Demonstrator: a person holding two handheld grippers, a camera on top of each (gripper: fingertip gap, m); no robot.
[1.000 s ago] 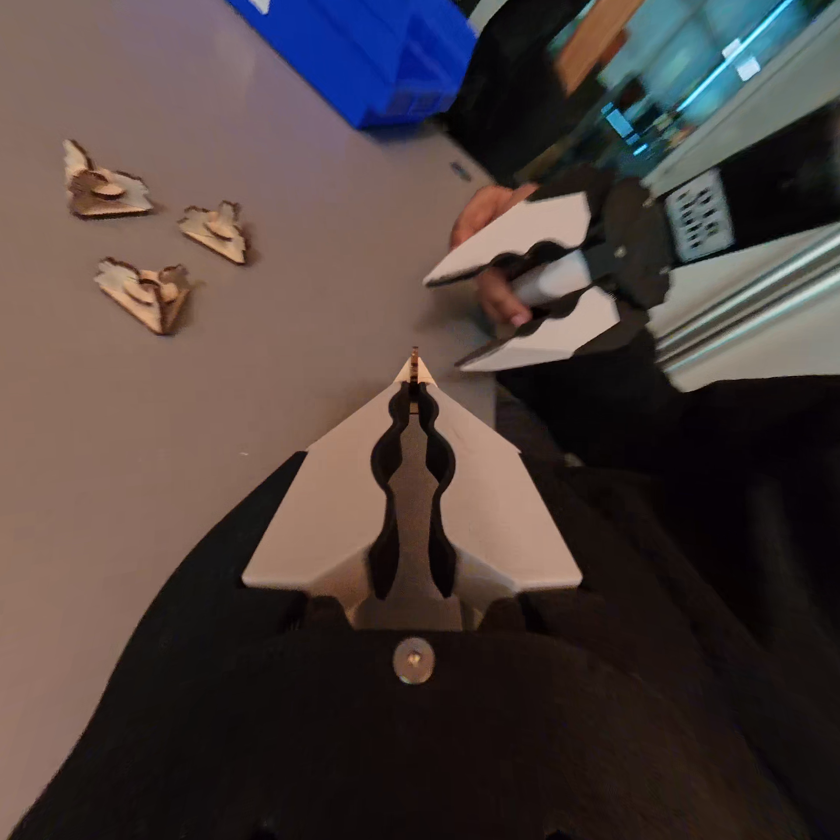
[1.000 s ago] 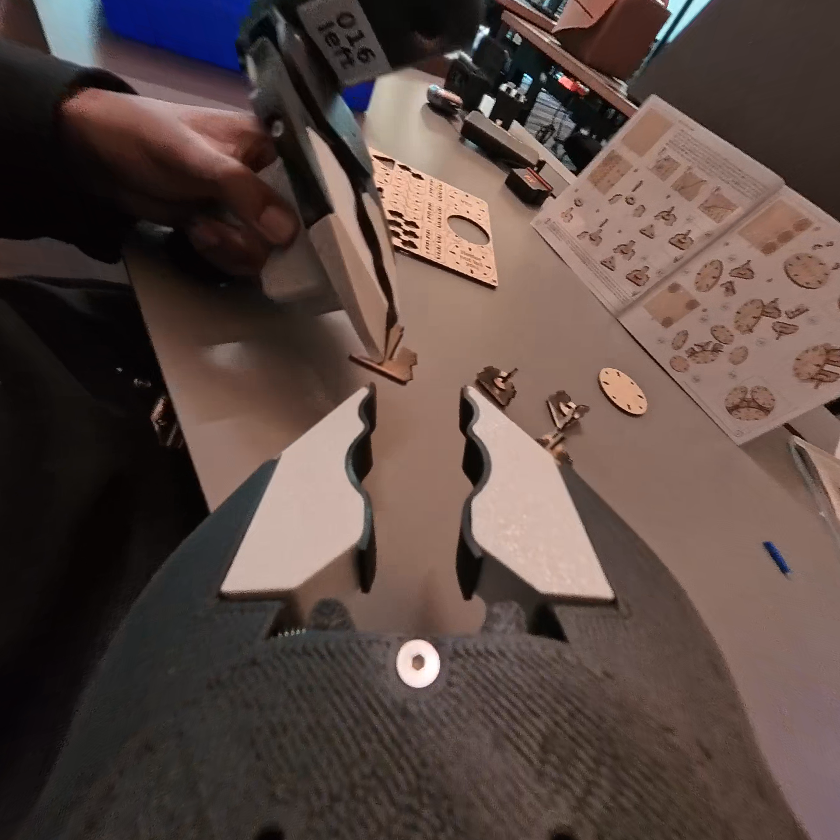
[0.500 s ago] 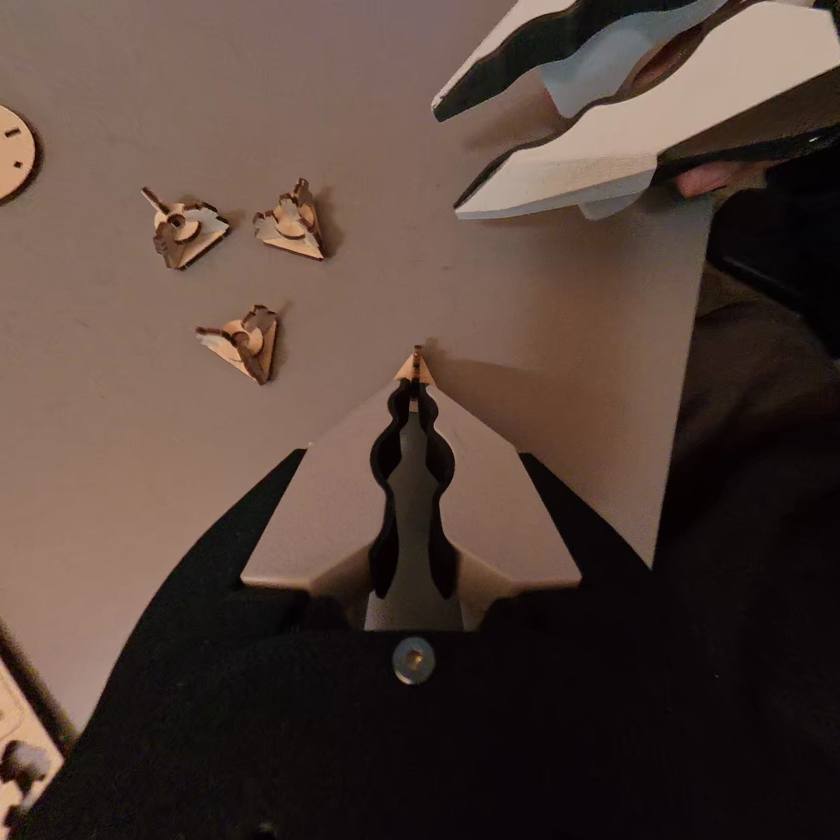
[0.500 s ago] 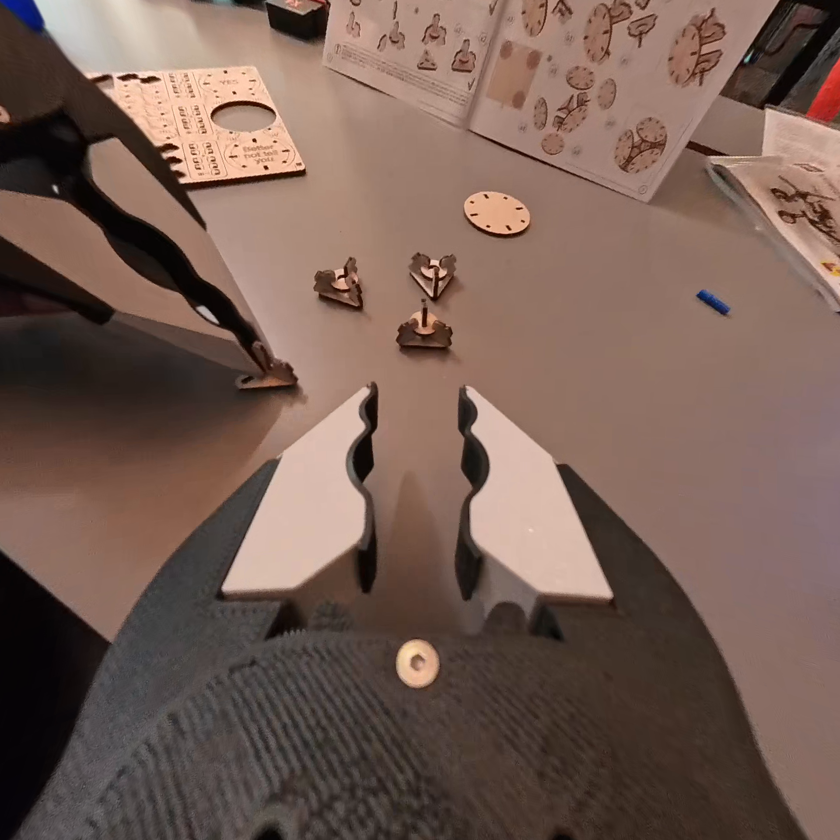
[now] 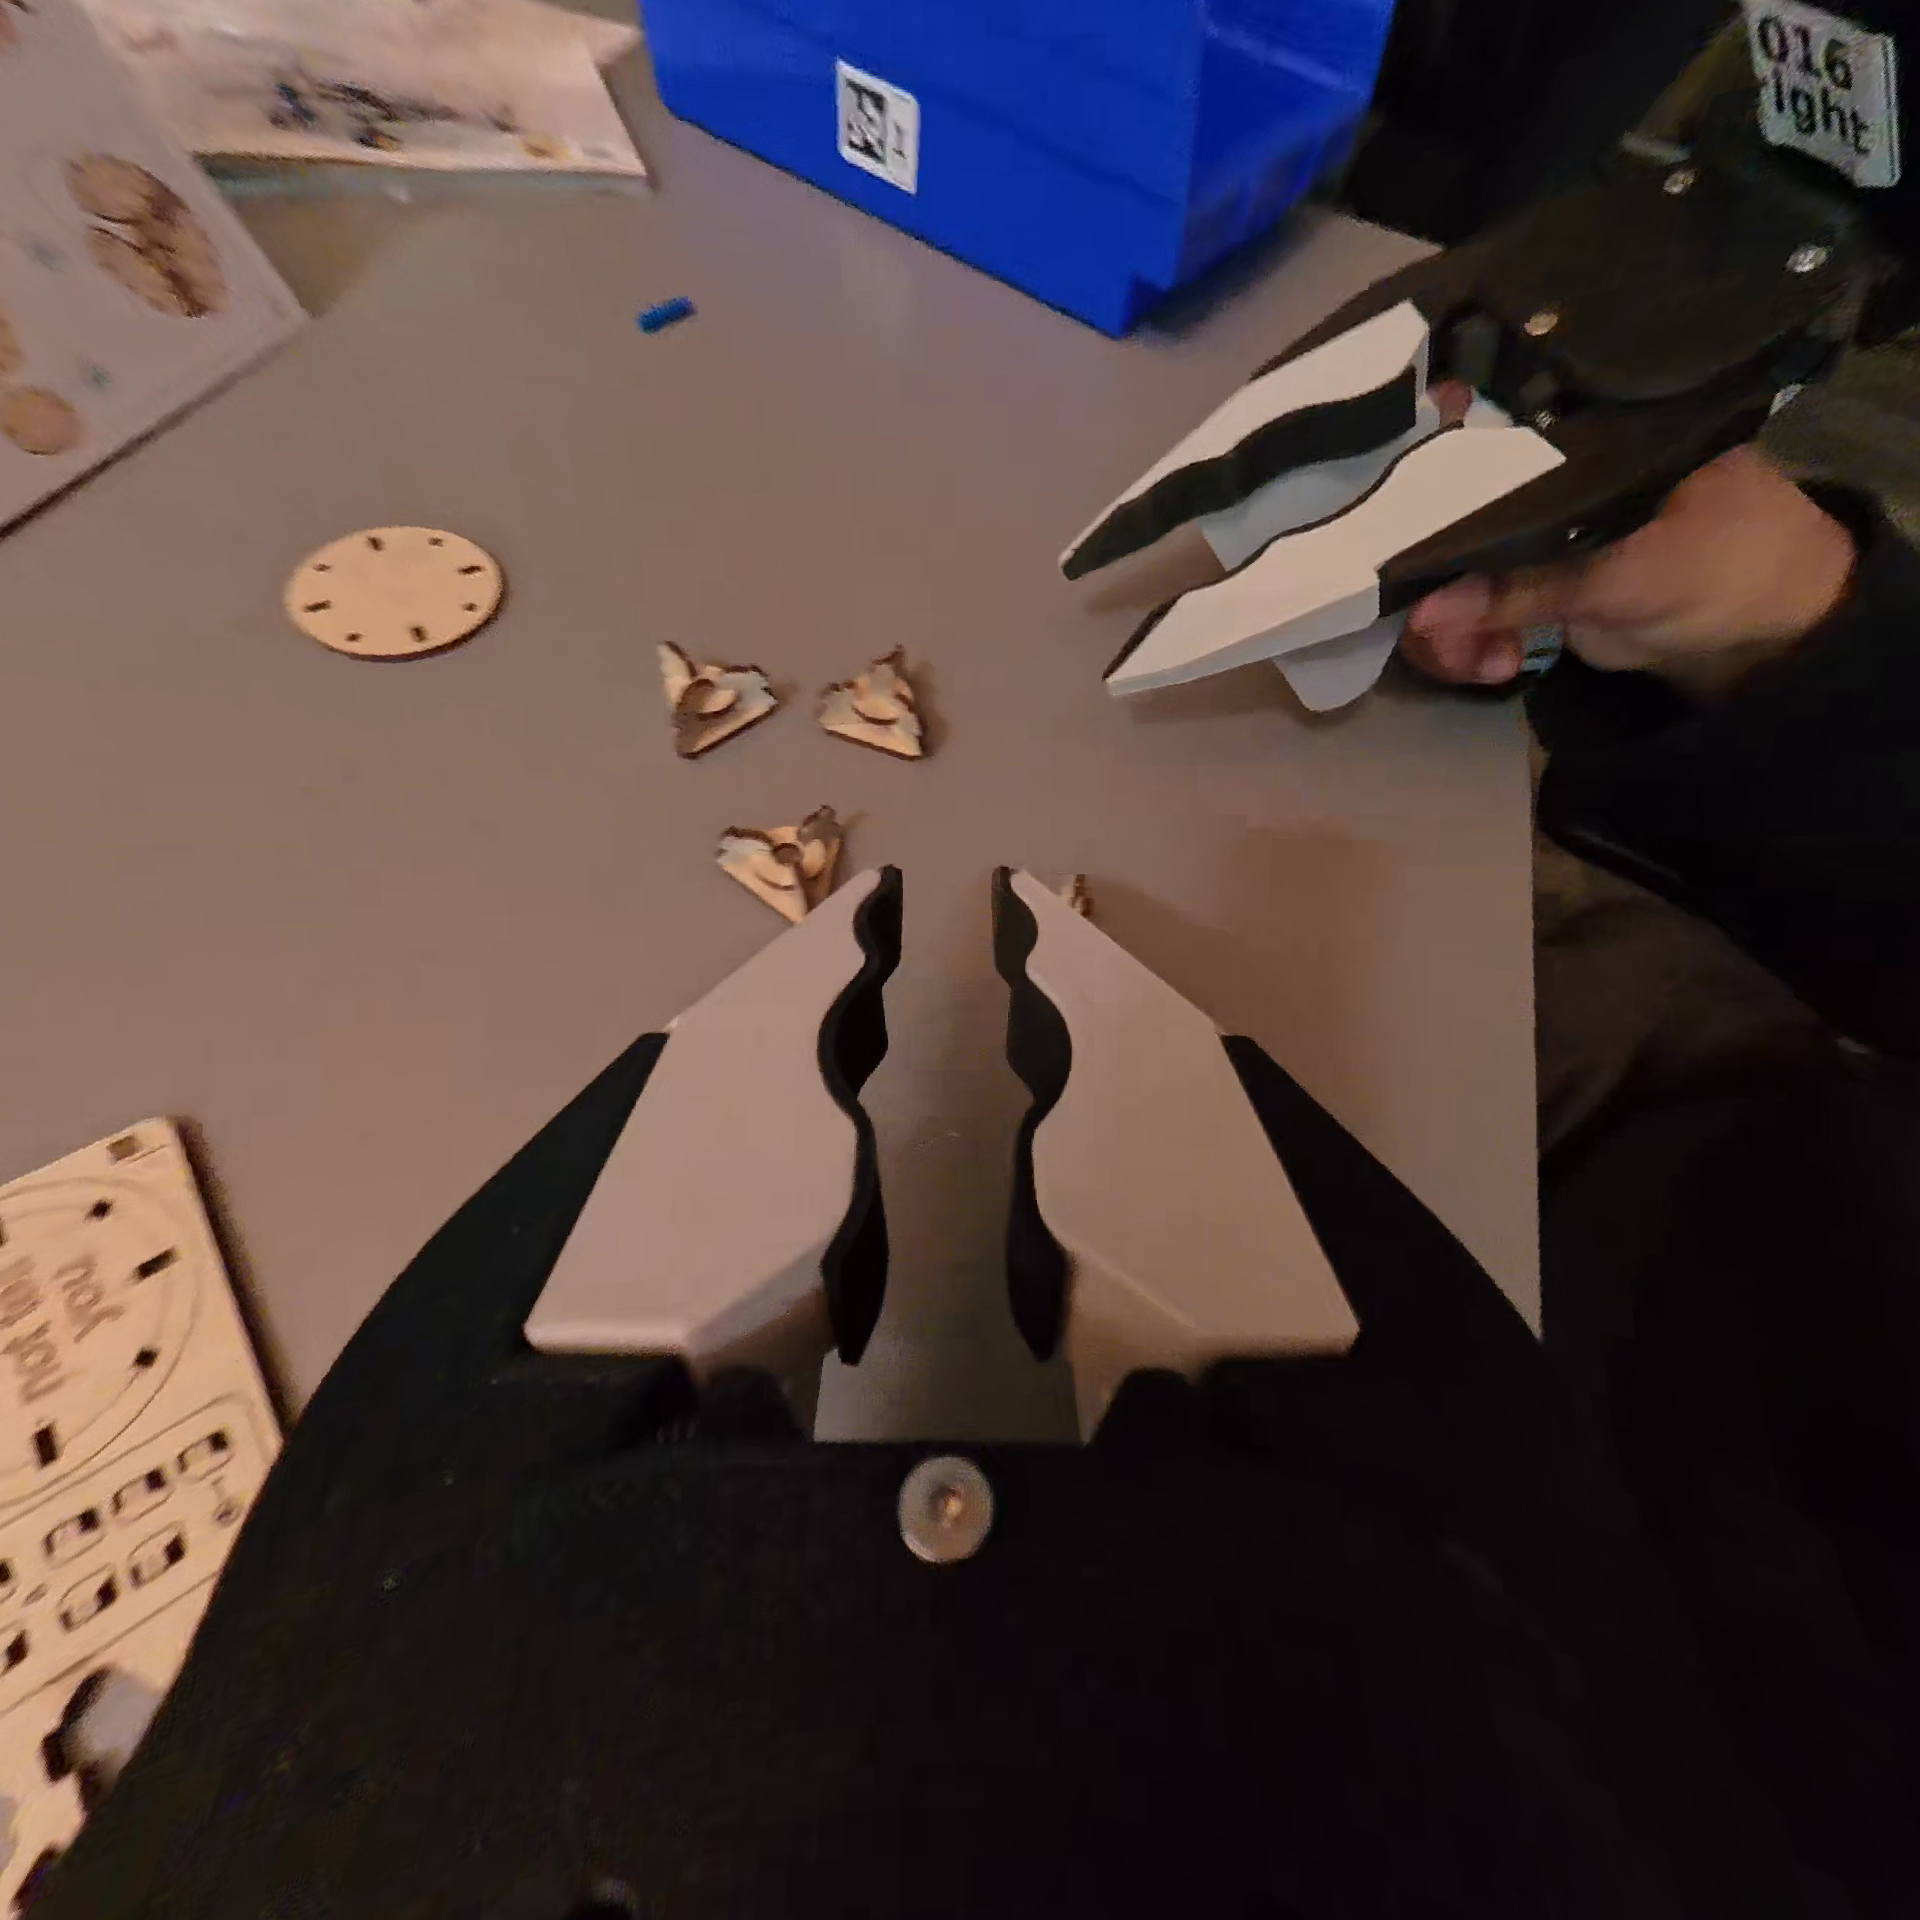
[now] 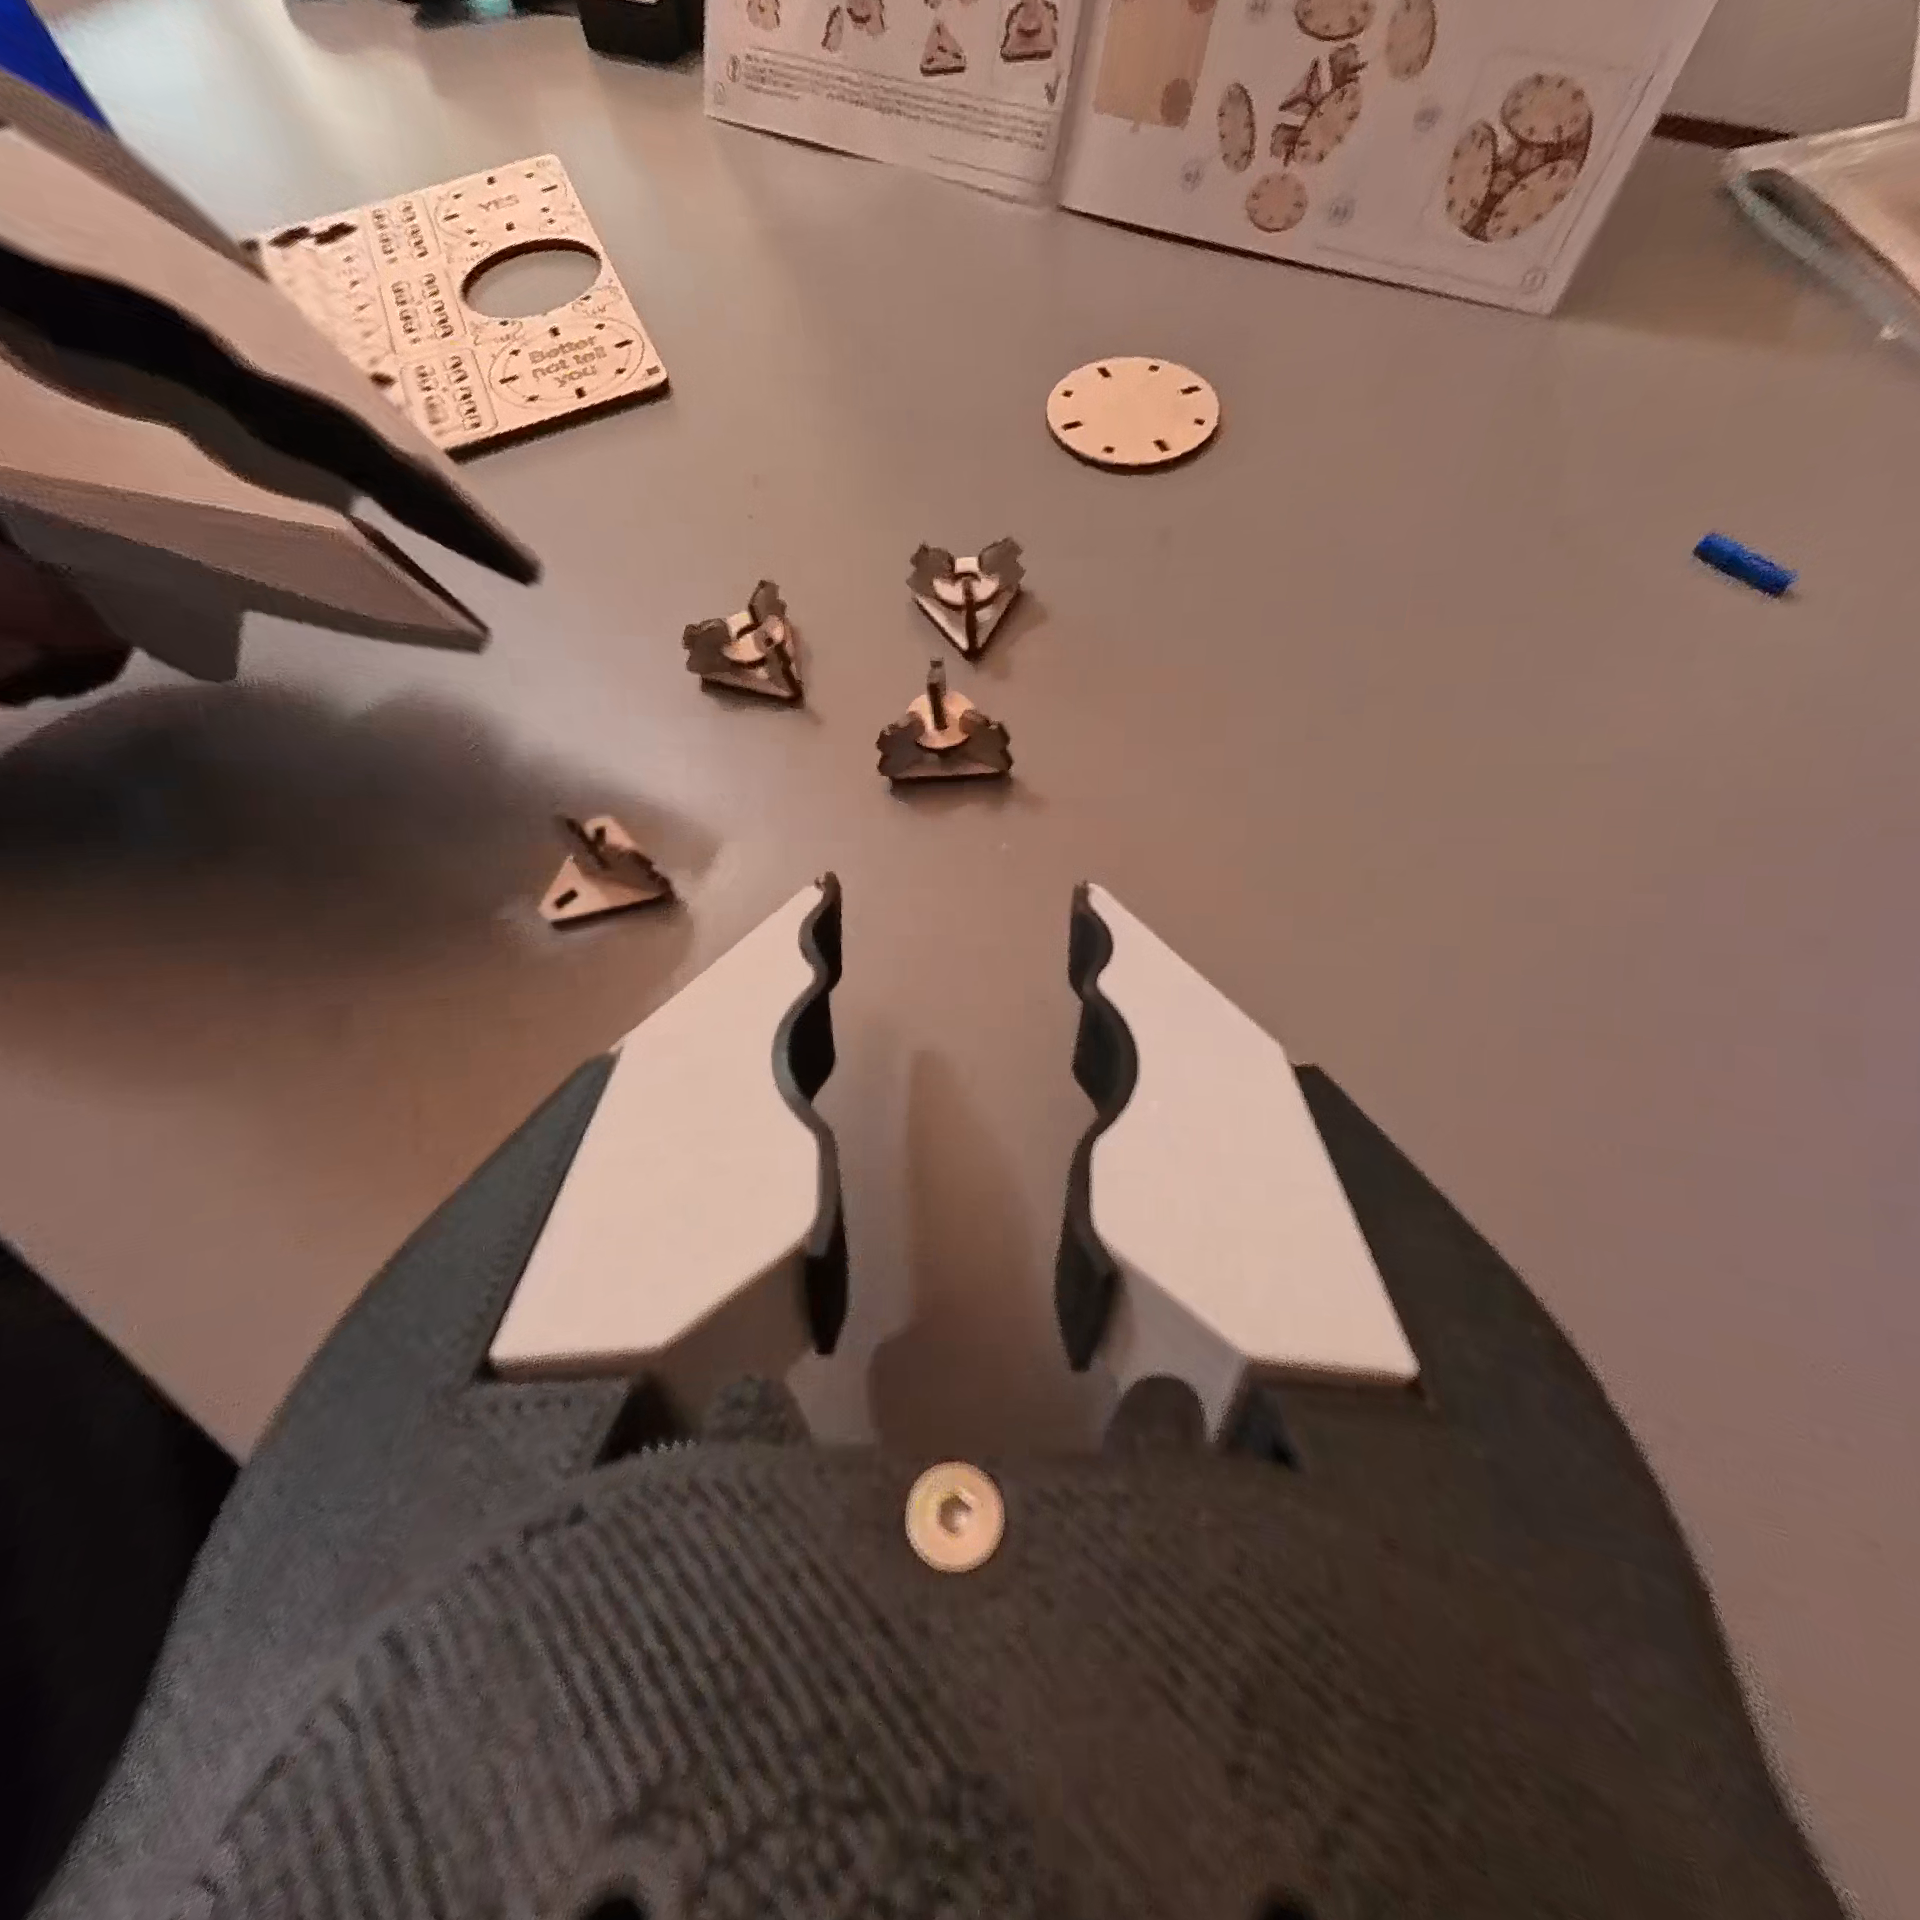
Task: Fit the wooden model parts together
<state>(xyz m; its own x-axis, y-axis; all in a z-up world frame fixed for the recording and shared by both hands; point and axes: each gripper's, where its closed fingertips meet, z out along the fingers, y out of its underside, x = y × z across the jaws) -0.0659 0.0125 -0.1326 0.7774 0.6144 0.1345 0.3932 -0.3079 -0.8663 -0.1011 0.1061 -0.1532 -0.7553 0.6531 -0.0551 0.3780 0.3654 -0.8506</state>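
Two grippers hang over a grey table [image 6: 1455,935]; the left gripper [image 5: 945,883] has its jaws a little apart with only bare tabletop between them, and the right gripper [image 6: 954,894] has its jaws wider apart, likewise with nothing in them. Four small wooden triangular pieces lie on the table; three of them carry a round washer and a peg and sit in a loose cluster, one at the left [image 6: 746,649], one farther off at the right [image 6: 966,592], and one nearer [image 6: 940,740], just beyond the right gripper's tips. The fourth piece [image 6: 603,875] lies flat and apart, near and to the left, below the left gripper; in the left wrist view only a sliver of it [image 5: 1076,891] peeps out beside the right-hand fingertip. One wooden disc [image 6: 1132,412] with slots round its rim lies farther away; one punched wooden sheet [image 6: 468,312] lies far left; one small blue bit [image 6: 1743,563] lies at the right; one open instruction booklet [image 6: 1247,94] lies along the far edge; one blue bin [image 5: 997,145] stands beyond.
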